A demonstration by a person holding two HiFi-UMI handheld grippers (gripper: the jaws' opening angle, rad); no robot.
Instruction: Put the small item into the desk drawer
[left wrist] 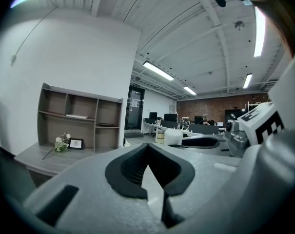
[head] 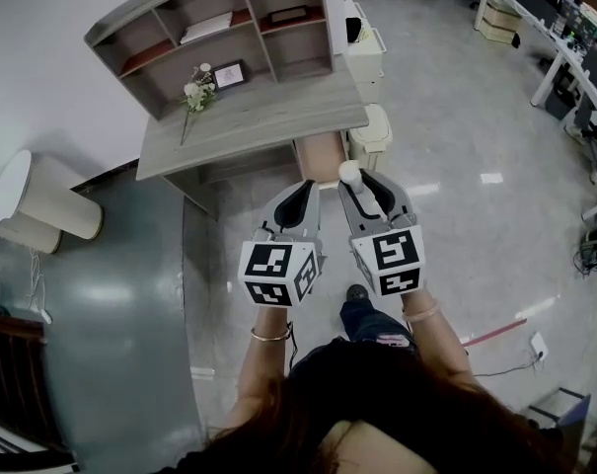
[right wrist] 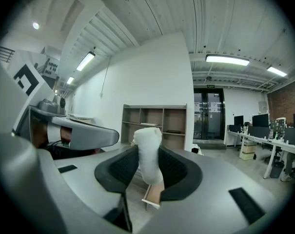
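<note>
Right gripper (right wrist: 146, 172) around smooth, rounded white item (right wrist: 148, 150)

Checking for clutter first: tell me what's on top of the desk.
A white flower sprig rests on the desk top, and a small framed picture stands beside it, by the shelf unit. The backs of that unit's lowest compartments are shadowed, so unseen.

the desk (head: 249, 117) shows a matt grey wood grain, and its drawer (head: 323, 156) a paler, bare-wood tone. the floor (head: 476, 117) is polished and glossy with bright reflections. the left gripper (head: 306, 188) and right gripper (head: 362, 181) are matt grey plastic with black ribbed pads (right wrist: 119, 167). the small item (head: 349, 174) looks white, smooth and matt.
</note>
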